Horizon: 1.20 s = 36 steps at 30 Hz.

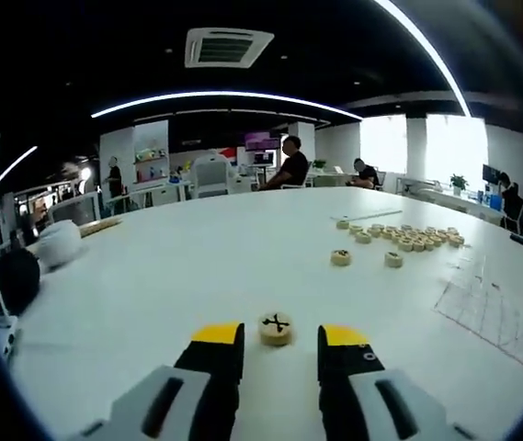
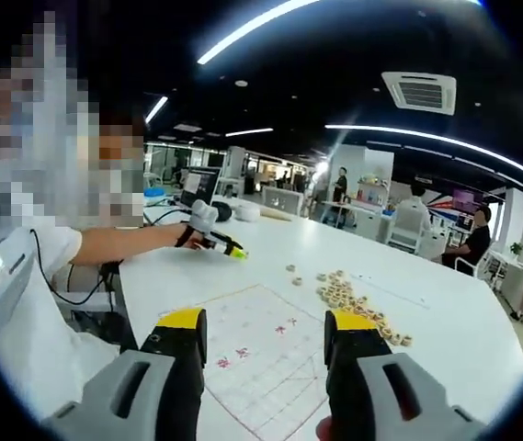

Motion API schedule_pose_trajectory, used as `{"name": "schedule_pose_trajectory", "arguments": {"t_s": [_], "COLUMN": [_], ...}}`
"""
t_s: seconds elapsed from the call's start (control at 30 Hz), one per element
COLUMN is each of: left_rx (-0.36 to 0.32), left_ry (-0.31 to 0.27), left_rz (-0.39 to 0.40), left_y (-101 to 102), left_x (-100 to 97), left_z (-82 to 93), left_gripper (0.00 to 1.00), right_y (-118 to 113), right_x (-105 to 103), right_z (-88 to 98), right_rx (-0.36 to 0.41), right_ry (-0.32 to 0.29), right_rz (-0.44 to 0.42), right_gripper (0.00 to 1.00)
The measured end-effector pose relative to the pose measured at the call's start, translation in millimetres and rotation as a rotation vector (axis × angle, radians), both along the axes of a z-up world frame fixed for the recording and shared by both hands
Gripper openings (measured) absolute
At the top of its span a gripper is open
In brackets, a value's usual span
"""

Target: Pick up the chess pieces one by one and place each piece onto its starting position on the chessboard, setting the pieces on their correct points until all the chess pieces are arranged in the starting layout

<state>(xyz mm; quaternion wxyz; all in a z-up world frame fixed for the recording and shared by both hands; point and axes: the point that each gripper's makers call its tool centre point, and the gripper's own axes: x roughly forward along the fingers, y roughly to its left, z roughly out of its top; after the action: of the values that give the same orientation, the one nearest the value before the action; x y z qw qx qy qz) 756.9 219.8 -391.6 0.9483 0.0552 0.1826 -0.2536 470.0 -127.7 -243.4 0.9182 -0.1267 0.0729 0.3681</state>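
Note:
A round wooden chess piece with a black mark lies on the white table between and just beyond the yellow tips of my open left gripper. Two more single pieces lie farther out, ahead of a pile of several pieces. The printed chessboard sheet lies at the right. My right gripper stands open above the chessboard, nothing between its fingers. The pile of pieces lies beyond the board. The left gripper appears there, held in a person's hand.
A white object and a dark round one sit at the table's left edge. Several people sit at desks beyond the table. A person's arm and white sleeve reach in from the left, with a cable hanging below.

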Motion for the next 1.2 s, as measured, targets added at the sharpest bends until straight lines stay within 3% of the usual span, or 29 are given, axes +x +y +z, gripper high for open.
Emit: {"name": "schedule_pose_trajectory", "arguments": {"t_s": [0.23,0.3,0.37,0.53,0.6,0.93,1.2], "left_rx": [0.02,0.024,0.002,0.021,-0.012,-0.039,-0.002], "left_ry": [0.019,0.03,0.036,0.027,0.015,-0.009,0.004], "left_rz": [0.021,0.028,0.033,0.019,0.005,-0.143,-0.295], "left_y": [-5.1,-4.9,-5.6,-7.5,-12.1,-49.5,-85.5], "left_x": [8.2,8.1,6.9,2.5,-1.4,-50.0,-96.7], "left_z": [-7.6,-12.4,-11.8,-9.2,1.3,29.5,22.5], "left_gripper": [0.27,0.21,0.2,0.2,0.2,0.2,0.2], "right_y": [-2.8,-2.5,-1.9,-1.7,-2.3,-5.6,-4.1], "right_x": [1.7,1.8,1.9,1.9,2.4,6.2,6.1], "right_z": [1.0,0.8,0.8,0.2,0.8,1.2,1.3], "right_rx": [0.005,0.007,0.01,0.008,0.009,0.011,0.009], "right_ry": [-0.001,0.0,0.0,0.0,-0.002,-0.004,-0.006], "right_rz": [-0.007,-0.007,-0.005,-0.007,-0.01,-0.025,-0.022], "right_gripper": [0.51,0.51,0.51,0.51,0.51,0.51,0.51]}}
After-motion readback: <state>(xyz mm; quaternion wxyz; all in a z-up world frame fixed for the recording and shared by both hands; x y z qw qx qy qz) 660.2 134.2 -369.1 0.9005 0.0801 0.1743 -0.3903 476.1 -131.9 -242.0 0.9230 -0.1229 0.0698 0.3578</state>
